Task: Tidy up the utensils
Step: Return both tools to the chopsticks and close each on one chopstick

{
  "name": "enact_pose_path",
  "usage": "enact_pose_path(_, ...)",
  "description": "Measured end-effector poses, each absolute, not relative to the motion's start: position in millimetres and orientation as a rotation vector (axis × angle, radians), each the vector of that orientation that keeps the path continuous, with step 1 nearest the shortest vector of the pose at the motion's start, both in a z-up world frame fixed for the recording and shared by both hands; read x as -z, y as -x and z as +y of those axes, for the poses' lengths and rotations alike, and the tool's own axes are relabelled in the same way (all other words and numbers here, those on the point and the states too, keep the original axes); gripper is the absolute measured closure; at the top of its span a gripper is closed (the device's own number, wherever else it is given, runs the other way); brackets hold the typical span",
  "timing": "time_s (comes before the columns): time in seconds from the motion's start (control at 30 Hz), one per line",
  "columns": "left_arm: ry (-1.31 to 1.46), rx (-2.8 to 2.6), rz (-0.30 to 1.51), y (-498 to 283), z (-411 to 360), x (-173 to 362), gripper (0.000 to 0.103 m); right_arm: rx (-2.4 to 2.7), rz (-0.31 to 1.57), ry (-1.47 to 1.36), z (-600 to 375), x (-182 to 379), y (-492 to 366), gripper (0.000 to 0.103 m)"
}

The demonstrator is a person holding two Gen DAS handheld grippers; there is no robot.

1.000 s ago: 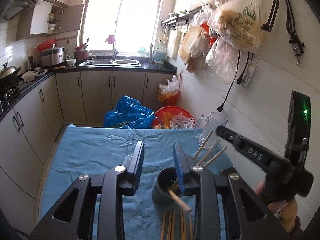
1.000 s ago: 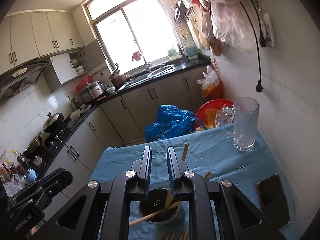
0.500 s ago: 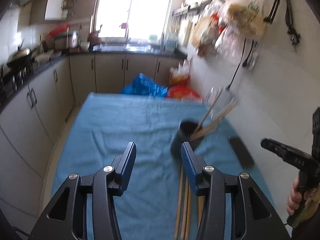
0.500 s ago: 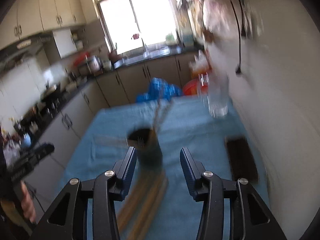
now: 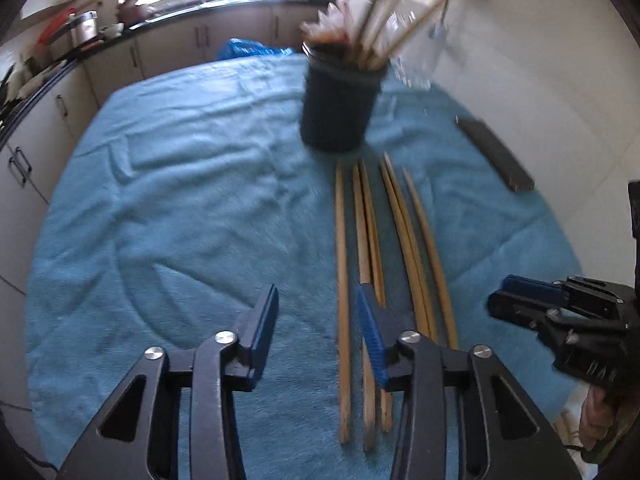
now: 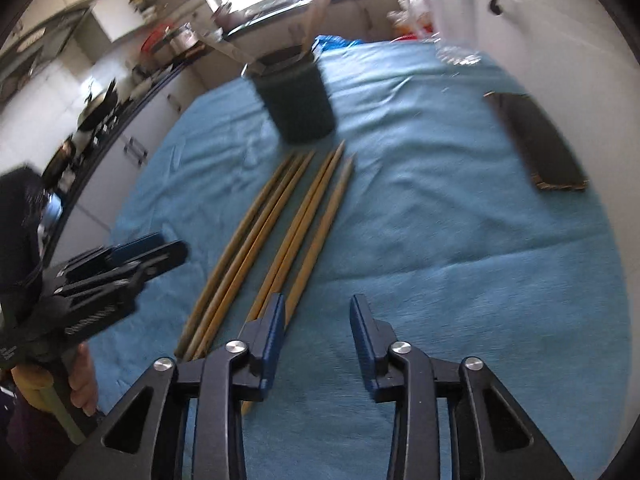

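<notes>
Left wrist view: a second ago the left tongs (image 5: 318,320) hung high over the dark holder (image 5: 339,108); now they sit low over the blue-clothed bench (image 5: 180,208), angled down at the loose chopsticks (image 5: 384,248), which earlier showed only as tips at the bottom edge. Their jaws are closing with nothing gripped, and the right blade lies over one stick in the picture; contact cannot be told. The sticks lie side by side, tips toward the holder, which stands upright with more chopsticks leaning out. A flat black phone (image 5: 496,154) lies near the wall, and the right tongs (image 5: 524,298) reach in low from the right edge. Left of the sticks the cloth is bare.

Right wrist view: the right tongs (image 6: 318,320) were above the holder (image 6: 298,100) before; now they are low, near the butt ends of the chopsticks (image 6: 280,232). Their jaws are closing on nothing, bare cloth between them, the nearest stick at the left blade. The left tongs (image 6: 144,250) come in from the left. The phone (image 6: 536,142) lies at right, a clear glass mug (image 6: 456,20) at the far corner by the wall.
</notes>
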State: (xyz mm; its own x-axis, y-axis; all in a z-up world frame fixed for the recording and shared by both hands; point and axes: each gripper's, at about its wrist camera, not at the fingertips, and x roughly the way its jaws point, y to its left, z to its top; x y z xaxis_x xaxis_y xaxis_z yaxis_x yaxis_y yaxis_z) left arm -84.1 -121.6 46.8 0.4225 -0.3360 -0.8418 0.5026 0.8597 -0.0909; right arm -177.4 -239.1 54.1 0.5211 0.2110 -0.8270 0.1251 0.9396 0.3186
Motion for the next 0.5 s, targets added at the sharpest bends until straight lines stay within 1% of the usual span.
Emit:
enact_pose_path(0.1,-0.217,0.524,1.025,77.0,-132.0,-36.1,0.071,-0.061,1.048,-0.325,-223.9,-40.4,166.5,0.074)
enact_pose_path(0.17,-0.217,0.523,1.046,71.7,-136.2,-29.8,0.078,-0.051,1.056,-0.302,-218.1,-34.4,160.3,0.076)
enact_pose_path(0.23,-0.205,0.536,1.070,65.9,-139.8,-24.4,0.079,-0.044,1.050,-0.298,-213.9,-32.3,155.1,0.077)
enact_pose_path(0.33,-0.238,0.520,1.060,63.8,-148.5,-20.9,0.082,-0.014,1.052,-0.263,-210.2,-32.4,148.0,0.082)
enact_pose_path(0.4,-0.246,0.507,1.053,62.3,-152.1,-21.0,0.086,0.006,1.054,-0.244,-211.8,-32.2,142.3,0.089)
enact_pose_path(0.43,-0.235,0.492,1.056,60.6,-151.3,-21.2,0.093,0.015,1.056,-0.245,-211.6,-31.5,140.6,0.090)
enact_pose_path(0.47,-0.220,0.477,1.063,58.7,-149.8,-21.3,0.096,0.018,1.056,-0.256,-213.3,-31.1,138.7,0.091)
enact_pose_path(0.5,-0.184,0.472,1.079,56.5,-145.6,-21.6,0.096,0.018,1.058,-0.271,-216.4,-31.2,137.7,0.092)
